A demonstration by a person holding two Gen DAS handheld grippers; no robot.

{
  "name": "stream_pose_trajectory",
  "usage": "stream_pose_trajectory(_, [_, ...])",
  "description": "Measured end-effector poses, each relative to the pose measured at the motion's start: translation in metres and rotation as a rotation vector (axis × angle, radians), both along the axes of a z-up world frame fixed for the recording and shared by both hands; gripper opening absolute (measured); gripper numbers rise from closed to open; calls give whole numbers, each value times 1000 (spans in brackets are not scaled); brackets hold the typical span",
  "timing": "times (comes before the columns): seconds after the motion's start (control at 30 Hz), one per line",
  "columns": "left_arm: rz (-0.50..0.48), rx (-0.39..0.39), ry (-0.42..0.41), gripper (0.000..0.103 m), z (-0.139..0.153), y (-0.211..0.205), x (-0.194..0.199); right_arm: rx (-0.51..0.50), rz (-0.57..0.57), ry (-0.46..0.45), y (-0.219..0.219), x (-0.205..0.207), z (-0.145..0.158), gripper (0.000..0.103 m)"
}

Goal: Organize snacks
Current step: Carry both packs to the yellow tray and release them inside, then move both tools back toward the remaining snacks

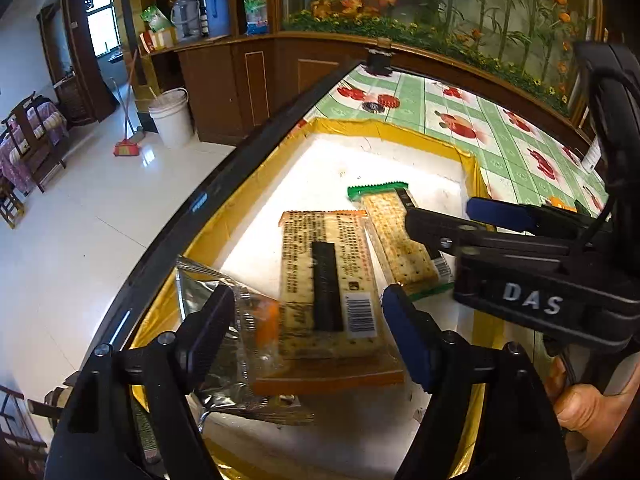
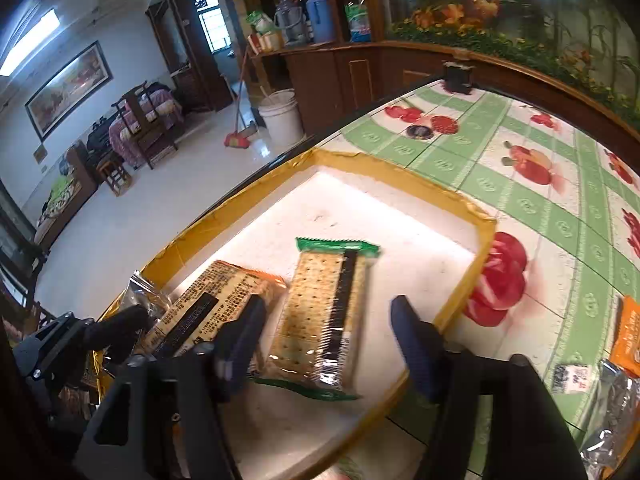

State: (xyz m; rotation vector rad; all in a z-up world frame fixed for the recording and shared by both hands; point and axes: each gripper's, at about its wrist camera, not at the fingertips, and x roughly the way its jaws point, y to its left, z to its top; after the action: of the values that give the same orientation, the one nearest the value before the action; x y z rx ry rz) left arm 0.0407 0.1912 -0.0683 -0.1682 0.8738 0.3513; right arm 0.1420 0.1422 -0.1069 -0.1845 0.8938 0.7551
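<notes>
A shallow tray with gold walls (image 1: 384,126) (image 2: 400,168) sits on the table. Inside lie an orange-edged cracker pack (image 1: 328,280) (image 2: 212,304), a green-edged cracker pack (image 1: 400,236) (image 2: 320,312) and a clear foil packet (image 1: 212,292) (image 2: 140,292) at the tray's near left. My left gripper (image 1: 308,316) is open, its fingers either side of the orange pack, just above it. My right gripper (image 2: 324,332) is open over the green pack; it also shows in the left wrist view (image 1: 448,216).
The table has a green and red fruit-print cloth (image 2: 520,200). An orange snack pack (image 2: 628,336) and a silver packet (image 2: 612,412) lie on the cloth right of the tray. The table's dark edge (image 1: 224,184) runs along the tray's left side, the floor beyond it.
</notes>
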Motion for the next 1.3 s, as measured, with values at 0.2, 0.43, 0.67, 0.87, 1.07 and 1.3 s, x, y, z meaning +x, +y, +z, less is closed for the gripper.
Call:
stream_pose_trajectory(0.2, [9,-5,-40,77,13,-6,-9,170,-66,68,-48,-3,20,81])
stream_pose_trajectory(0.43, [-3,-56,-93,77,29,-27,-19,538,-153,207,-131,-16,28,86])
stream_pose_trajectory(0.67, [-77,-92,-124,77,38,-77,-24,664,-258,129,-190,-37,48,91])
stream_pose_trajectory(0.87, [7,-189,-194,77,33,-123,-46,725,-381,11,-235,-59,66,91])
stream_pose_trajectory(1.07, [-80,-324,-171,77,30,-160,-44,845,-530,-129,-286,-86,75,94])
stream_pose_trajectory(1.3, [-95,-451,-203,77,36,-179,-61,884,-688,-271,-321,-112,90,97])
